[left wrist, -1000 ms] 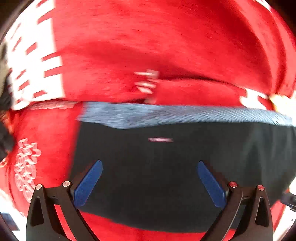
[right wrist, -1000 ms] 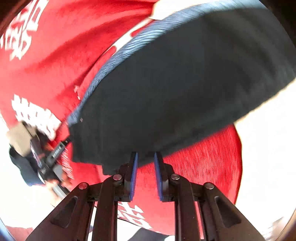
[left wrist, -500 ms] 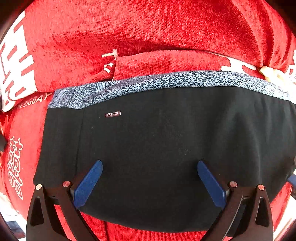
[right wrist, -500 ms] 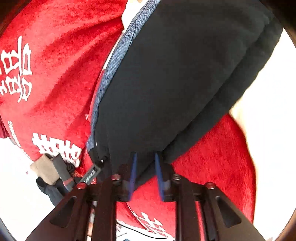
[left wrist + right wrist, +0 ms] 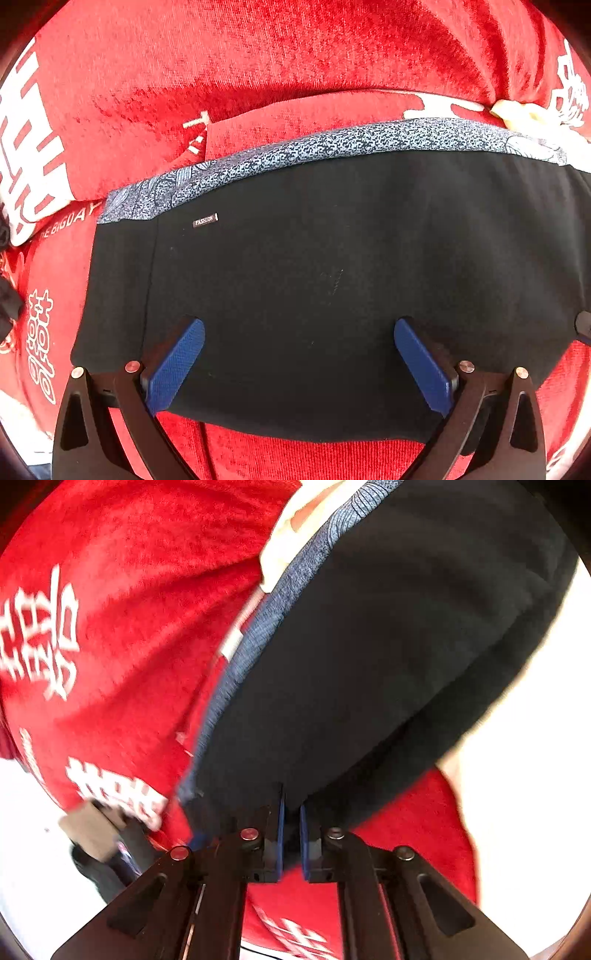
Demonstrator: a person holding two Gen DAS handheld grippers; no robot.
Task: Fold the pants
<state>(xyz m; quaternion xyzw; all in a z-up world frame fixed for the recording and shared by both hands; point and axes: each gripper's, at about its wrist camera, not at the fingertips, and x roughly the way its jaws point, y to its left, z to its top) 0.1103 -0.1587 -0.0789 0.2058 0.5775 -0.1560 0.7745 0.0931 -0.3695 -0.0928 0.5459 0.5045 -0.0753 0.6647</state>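
Pants (image 5: pixel 332 280), black with a patterned waistband (image 5: pixel 332 142), are laid folded on a red blanket (image 5: pixel 258 62). Soft, light, limp cloth is judged; edges are best pinched. Left gripper (image 5: pixel 299 354) fingers are spread above it; right gripper (image 5: pixel 291 812), having just closed, is clamped on the near edge.
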